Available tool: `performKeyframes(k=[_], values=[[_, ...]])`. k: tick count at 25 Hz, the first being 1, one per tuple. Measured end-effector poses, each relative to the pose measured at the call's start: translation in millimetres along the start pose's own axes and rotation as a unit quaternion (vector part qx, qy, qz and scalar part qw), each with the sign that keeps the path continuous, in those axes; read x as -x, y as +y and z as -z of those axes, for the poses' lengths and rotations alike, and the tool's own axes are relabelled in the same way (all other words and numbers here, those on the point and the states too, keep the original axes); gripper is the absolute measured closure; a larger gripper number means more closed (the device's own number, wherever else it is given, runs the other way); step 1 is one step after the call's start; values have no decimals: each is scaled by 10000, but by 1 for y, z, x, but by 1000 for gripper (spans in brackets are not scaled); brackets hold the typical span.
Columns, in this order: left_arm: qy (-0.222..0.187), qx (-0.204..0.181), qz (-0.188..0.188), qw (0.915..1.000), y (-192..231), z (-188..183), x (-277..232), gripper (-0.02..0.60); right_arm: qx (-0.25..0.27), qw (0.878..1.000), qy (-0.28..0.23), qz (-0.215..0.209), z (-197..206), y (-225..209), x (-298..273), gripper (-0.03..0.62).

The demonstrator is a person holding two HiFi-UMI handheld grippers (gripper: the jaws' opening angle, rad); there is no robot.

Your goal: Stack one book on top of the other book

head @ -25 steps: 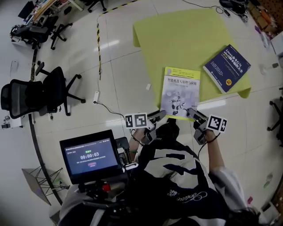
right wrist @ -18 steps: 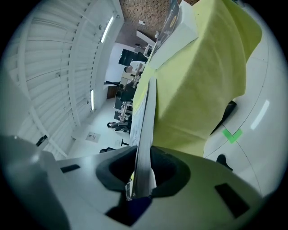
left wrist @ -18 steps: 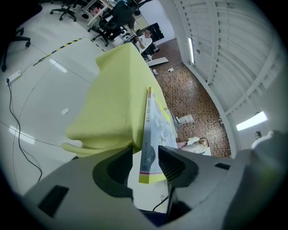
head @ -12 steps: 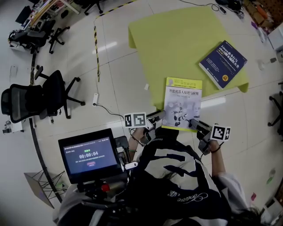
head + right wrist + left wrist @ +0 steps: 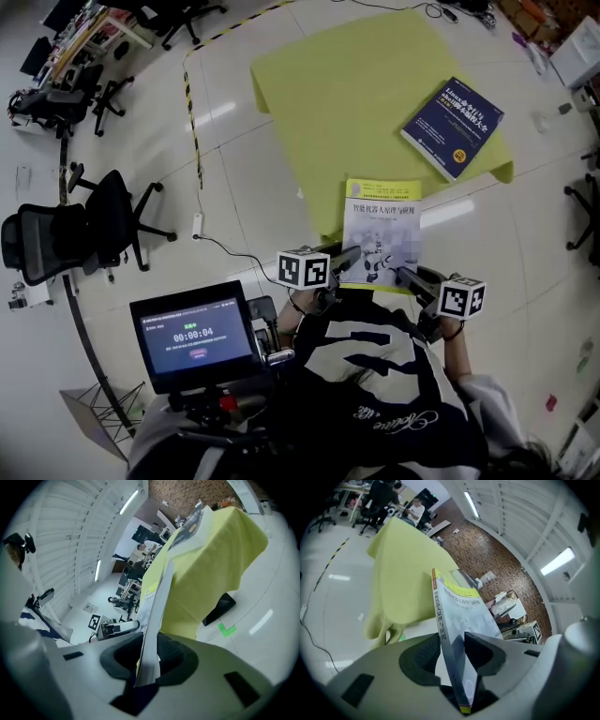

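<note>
A white book with a yellow top band is held at its near end by both grippers, its far end over the front edge of the yellow-green table. My left gripper is shut on the book's spine corner, pads pressed on both covers. My right gripper is shut on the opposite corner, where the book's page edge sits between its pads. A dark blue book lies flat at the table's far right, also seen as the blue book beyond the held one.
Black office chairs stand at the left on the glossy floor. A monitor sits just in front of the person. A cable and striped floor tape run left of the table. Desks with equipment fill the far background.
Both grippers have drawn back toward the person with the white book, which now overhangs the table's front edge more. The blue book has not moved on the table.
</note>
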State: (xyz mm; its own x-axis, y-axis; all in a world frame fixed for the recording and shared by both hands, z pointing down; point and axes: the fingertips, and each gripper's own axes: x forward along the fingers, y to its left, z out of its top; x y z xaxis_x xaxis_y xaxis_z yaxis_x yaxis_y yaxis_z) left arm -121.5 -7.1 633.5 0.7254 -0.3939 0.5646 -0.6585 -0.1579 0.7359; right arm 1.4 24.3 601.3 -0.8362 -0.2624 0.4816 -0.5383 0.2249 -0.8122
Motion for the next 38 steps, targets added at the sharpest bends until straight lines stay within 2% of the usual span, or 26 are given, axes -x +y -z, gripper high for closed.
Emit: performKeyframes(k=[6,10,14,17,23,30,38], values=[[-476,-629,-37,9969,-33,-44,27,419,72,9987,-444,-222,-25,31,8,493],[-595,-1197,-69,9910,-50,-73,42,419,302,9964,-760,-235,-43,50,9,493],[-687,-1563,74,9853,-64,-100,47,419,519,9919,-1151,-143,-63,63,12,491],[-626,-1786,245,9816,-72,-116,34,419,569,9887,-1390,-3,-76,60,18,491],[-414,-2112,475,9754,-115,-158,-31,419,537,9819,-1760,444,-129,26,62,490],[-441,-2139,414,9750,-149,-188,-99,419,677,9805,-1742,606,-182,-21,103,490],[-565,-1642,-153,9847,-153,-220,-180,419,1018,9885,-967,565,-255,-92,125,488]])
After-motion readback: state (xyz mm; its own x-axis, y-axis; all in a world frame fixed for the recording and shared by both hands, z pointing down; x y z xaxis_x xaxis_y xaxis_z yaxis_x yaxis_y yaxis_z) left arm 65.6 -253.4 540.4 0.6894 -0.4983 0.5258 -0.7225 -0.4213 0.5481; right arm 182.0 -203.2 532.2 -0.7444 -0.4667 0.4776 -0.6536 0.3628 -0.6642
